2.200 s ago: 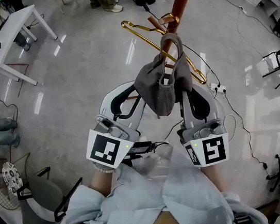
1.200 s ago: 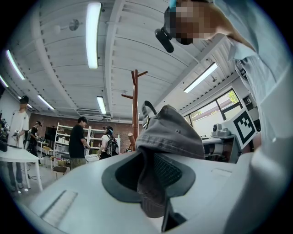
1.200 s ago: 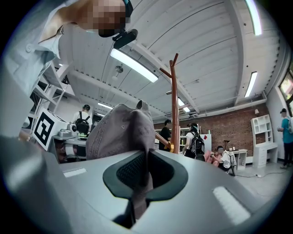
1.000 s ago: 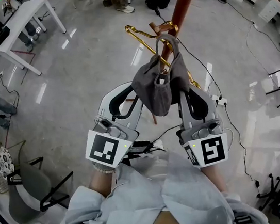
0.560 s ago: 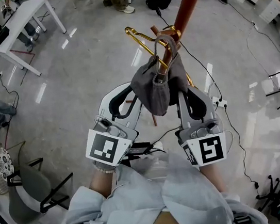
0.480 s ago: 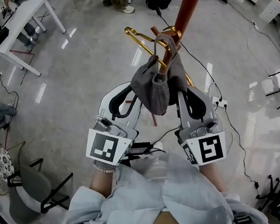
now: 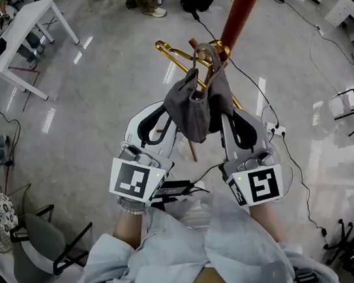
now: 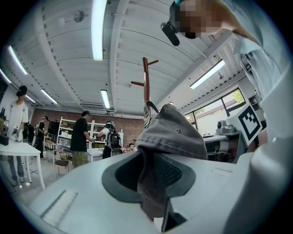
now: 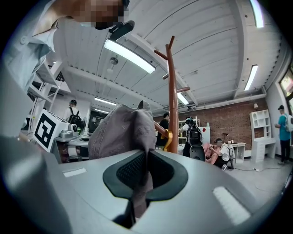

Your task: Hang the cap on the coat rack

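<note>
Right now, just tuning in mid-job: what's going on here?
A person grips a grey fabric cap with both claws: the left claw and the right claw are each shut on a fold of it. The cap is held up against the reddish-brown wooden coat rack, with its back loop beside a gold metal hanger. Whether the loop is hooked on the rack cannot be told.

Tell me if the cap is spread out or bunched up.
Bunched up. The cap hangs crumpled in folds, with its fabric pinched in the left gripper and the right gripper.
</note>
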### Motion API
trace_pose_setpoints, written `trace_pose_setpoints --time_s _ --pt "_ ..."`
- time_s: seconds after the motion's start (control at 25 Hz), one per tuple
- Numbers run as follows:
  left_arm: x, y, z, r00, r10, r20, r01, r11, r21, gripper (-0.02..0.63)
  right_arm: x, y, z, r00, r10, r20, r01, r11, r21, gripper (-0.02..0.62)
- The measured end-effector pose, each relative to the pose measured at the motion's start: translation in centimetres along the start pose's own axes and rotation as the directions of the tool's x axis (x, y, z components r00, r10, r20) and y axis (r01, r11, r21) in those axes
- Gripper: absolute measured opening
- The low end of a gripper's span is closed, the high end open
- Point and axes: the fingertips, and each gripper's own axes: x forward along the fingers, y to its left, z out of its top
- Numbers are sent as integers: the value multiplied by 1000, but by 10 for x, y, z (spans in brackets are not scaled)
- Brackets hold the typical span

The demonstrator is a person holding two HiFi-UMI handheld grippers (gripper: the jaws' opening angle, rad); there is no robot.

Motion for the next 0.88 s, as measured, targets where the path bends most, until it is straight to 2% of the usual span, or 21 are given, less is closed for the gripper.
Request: trace_pose_setpoints --time_s 0.56,0.88 --pt "27 8 -20 1000 -7 -30 6 999 -35 74 14 -19 -17 999 -25 -45 26 1000 6 17" --pt "40 7 -31 998 -38 -55 36 999 -40 74 16 -28 -28 995 -55 -78 57 998 24 17"
